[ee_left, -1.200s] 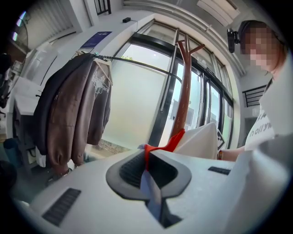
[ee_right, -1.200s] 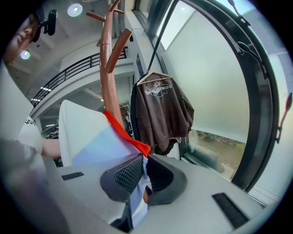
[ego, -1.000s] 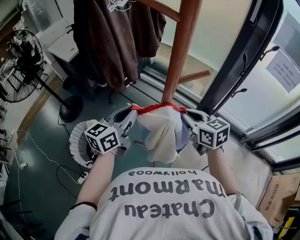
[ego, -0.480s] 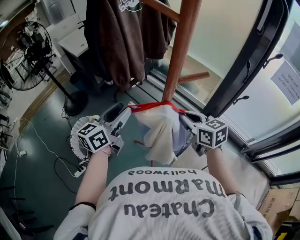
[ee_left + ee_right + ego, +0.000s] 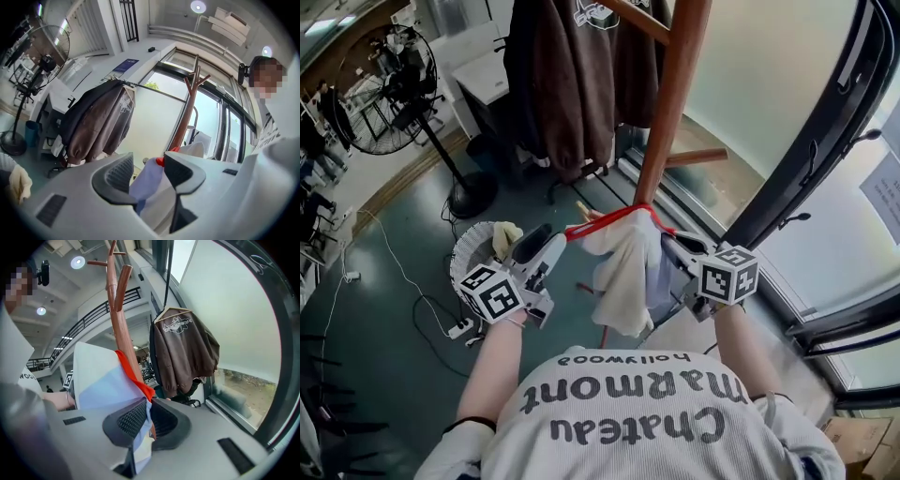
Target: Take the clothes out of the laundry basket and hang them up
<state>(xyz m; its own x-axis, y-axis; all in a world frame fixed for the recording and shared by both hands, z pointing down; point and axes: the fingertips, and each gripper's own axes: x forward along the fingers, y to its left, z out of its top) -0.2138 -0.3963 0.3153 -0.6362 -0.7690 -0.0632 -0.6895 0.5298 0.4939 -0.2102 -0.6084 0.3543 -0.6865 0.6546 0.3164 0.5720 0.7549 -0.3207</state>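
The left tongs (image 5: 551,246) have just been opening and now stand apart, with a fold of the pale white-and-blue garment (image 5: 628,272) showing loose between them, while the right tongs (image 5: 673,246) are pinched tight on the garment's other side. The garment hangs bunched in front of the person's chest, the red band (image 5: 614,215) along its top right up against the wooden coat stand (image 5: 670,103). On the floor to the left sits the white laundry basket (image 5: 467,255) with a cream cloth (image 5: 504,236) in it, and a brown sweatshirt (image 5: 572,84) hangs farther back.
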